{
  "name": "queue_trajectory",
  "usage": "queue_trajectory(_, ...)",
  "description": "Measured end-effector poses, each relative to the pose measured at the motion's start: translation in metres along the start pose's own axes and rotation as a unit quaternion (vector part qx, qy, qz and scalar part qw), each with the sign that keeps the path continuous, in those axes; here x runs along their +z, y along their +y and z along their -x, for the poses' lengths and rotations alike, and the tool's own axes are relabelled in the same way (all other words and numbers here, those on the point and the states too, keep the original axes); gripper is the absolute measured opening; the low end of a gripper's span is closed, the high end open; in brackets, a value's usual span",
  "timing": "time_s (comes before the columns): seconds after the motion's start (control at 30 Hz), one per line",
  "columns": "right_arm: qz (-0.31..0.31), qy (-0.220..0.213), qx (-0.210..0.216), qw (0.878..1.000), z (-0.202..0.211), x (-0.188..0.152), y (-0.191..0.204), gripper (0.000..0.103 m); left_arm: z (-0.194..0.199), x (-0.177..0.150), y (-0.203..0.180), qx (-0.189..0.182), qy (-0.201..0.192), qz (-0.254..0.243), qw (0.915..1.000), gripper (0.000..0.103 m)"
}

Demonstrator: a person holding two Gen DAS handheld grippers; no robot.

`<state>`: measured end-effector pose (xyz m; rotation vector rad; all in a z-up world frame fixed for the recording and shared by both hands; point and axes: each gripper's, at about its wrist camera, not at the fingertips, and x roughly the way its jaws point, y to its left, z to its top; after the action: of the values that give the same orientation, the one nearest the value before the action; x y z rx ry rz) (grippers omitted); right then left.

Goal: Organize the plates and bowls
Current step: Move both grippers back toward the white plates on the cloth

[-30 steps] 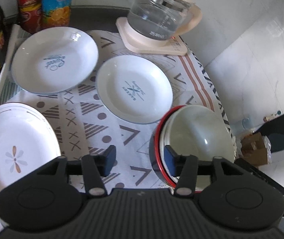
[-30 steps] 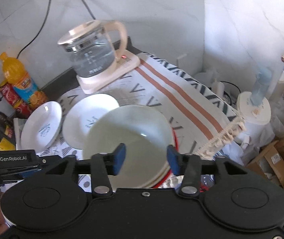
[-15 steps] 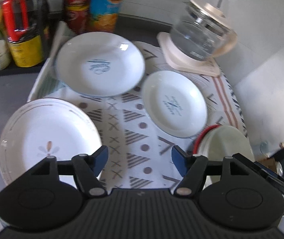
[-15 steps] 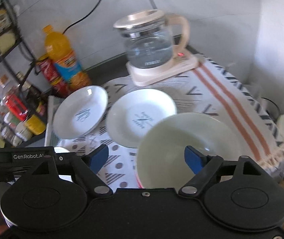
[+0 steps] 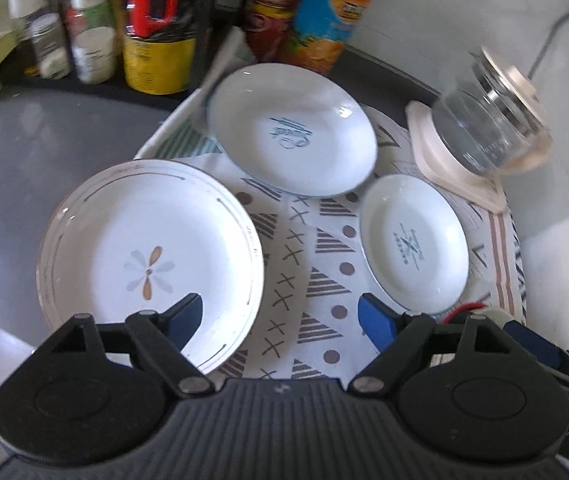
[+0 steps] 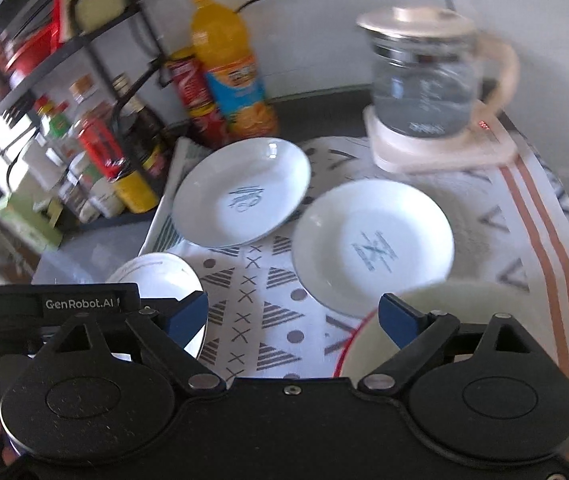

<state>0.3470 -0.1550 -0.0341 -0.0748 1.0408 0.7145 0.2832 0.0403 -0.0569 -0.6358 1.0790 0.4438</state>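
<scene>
A large white plate with a flower mark lies at the near left of the patterned cloth. Two white plates with blue logos lie farther back: one at the middle and a smaller one at the right. My left gripper is open and empty, its left finger above the flower plate's near rim. In the right wrist view the same plates show, and a pale bowl stack with a red rim sits under my right finger. My right gripper is open and empty.
A glass kettle on a cream base stands at the back right. An orange drink bottle and red cans stand at the back. A wire rack with jars and bottles fills the left. The left gripper body shows at the lower left.
Both grippers have opened wider and swung left and back from the bowl stack. The left wrist view now faces the flower plate, and the bowls have slid to its right edge.
</scene>
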Motion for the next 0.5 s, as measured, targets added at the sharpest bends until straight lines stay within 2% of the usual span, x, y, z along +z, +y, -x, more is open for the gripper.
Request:
queue_trajectory(0.2,0.042,0.014,0.035,0.998,-0.011,0.012,0.004,0.092,0.006,-0.009,0.005,0.027,-0.017,0.043,0.9986,0.084)
queue_trajectory(0.4,0.079,0.028,0.050,0.995,-0.021,0.018,0.007,0.093,0.017,-0.020,0.010,0.043,-0.034,0.072,0.9959,0.084)
queue_trajectory(0.5,0.103,0.029,0.046,0.993,-0.025,0.020,0.015,0.095,0.022,-0.026,0.013,0.065,-0.043,0.084,0.9934,0.084)
